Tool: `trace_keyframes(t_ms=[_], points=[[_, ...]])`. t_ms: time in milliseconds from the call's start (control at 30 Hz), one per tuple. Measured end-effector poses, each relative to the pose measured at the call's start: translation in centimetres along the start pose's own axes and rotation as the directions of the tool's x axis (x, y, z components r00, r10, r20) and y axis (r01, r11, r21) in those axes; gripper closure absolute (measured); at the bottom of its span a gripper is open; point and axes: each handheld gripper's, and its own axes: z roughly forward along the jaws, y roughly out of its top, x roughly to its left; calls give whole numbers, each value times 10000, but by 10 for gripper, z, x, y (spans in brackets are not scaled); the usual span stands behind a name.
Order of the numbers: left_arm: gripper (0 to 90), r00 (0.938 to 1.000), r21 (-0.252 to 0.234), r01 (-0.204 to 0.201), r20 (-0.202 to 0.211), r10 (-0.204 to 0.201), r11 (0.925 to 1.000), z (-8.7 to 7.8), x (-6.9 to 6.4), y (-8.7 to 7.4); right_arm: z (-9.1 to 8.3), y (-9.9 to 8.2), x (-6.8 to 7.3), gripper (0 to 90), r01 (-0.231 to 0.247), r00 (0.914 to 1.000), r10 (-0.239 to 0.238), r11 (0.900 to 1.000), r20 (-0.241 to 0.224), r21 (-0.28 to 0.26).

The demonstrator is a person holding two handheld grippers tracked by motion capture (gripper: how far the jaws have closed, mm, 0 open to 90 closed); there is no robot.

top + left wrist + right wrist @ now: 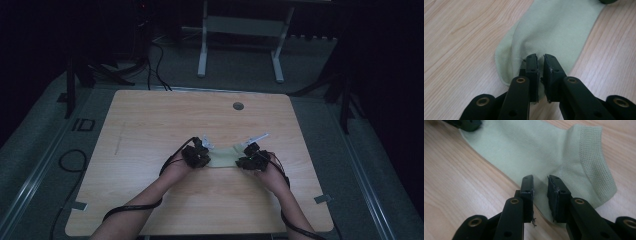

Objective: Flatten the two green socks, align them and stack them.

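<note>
Pale green sock point(224, 157) lies flat near the middle of the wooden table point(150, 125), slightly toward the person's edge, stretched sideways between the two grippers. Fabric is a soft fine knit, smooth on the foot, with a coarser mesh-ribbed cuff band point(596, 162) at one end and a rounded toe point(504, 62) at the other. Table is light wood-grain laminate with rounded corners and a small round grey grommet point(238, 106) beyond the sock.

Left gripper point(539, 60) sits at the sock's toe end, black jaws nearly closed with a thin slit left, a small raised pucker of fabric right at the tips (looks pinched, but whether the cloth is really gripped I cannot tell). Right gripper point(540, 182) is at the sock's cuff end near the heel curve, jaws parted a narrow gap, pressing down onto the cloth, nothing clamped between them. Jaws are matte black, blocky pads with brass-coloured rivets point(514, 201); a few frayed threads hang off one pad.

In the high view both hands point(175, 170) hold the grippers at either side of the sock, and black cables point(130, 207) trail back over the table.
</note>
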Motion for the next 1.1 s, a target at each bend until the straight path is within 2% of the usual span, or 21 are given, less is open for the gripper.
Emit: trace_keyframes(t_ms=[100,167,233,267,367,500,567,633,667,700,733,800,833,867,900,1067,1100], points=[[810,9994,-96,292,165,-290,9995,-1,5,-3,2,2,4,731,198,9996,-197,9998,181,-32],[809,9995,-123,256,202,-254,9996,-1,6,-3,2,2,4,725,211,9996,-211,9998,188,-35],[771,9996,-174,248,153,-245,9995,-2,6,-2,1,4,5,693,13,10000,-13,10000,65,41],[731,9997,-250,224,89,-221,9994,-3,5,-1,0,5,6,664,-66,9999,65,9999,125,75],[619,9997,-480,236,129,-231,9986,-9,6,2,-6,7,9,584,79,9998,-77,9999,209,-110],[414,9960,-836,726,585,-679,9939,-17,8,3,-15,8,10,432,150,9996,-131,9969,253,-771],[325,9955,-979,825,542,-774,9918,-21,7,3,-20,7,9,369,57,9999,-38,9929,159,-1191],[214,9951,-1041,863,571,-806,9908,-23,7,3,-23,6,7,286,-189,9995,215,9930,211,-1165],[169,9949,-1255,925,514,-867,9878,-25,7,3,-24,6,7,231,-100,9997,124,9925,191,-1215],[134,9949,-1255,925,514,-867,9878,-25,7,3,-24,6,7,231,-100,9997,124,9925,191,-1215],[134,9952,-1466,915,482,-853,9850,-27,7,2,-26,5,6,150,-68,9999,87,9910,134,-1339],[134,9954,-2016,954,142,-945,9748,-33,7,0,-29,4,4,143,-308,9995,322,9868,60,-1588],[133,9940,-2257,1089,202,-1071,9681,-35,8,-2,-31,3,3,144,-351,9991,389,9833,176,-1787],[115,9940,-2257,1089,202,-1071,9681,-35,8,-2,-31,3,3,144,-351,9991,389,9833,176,-1787],[91,9926,-2327,1213,375,-1157,9650,-37,10,-6,-34,0,4,135,-47,9975,186,9803,686,-1973],[38,9929,-2234,1190,336,-1143,9674,-39,10,-18,-39,-6,0,132,29,9963,155,9772,848,-2123],[23,9923,-2069,1225,417,-1164,9706,-40,11,-23,-41,-7,-1,132,31,9963,155,9767,848,-2146]])
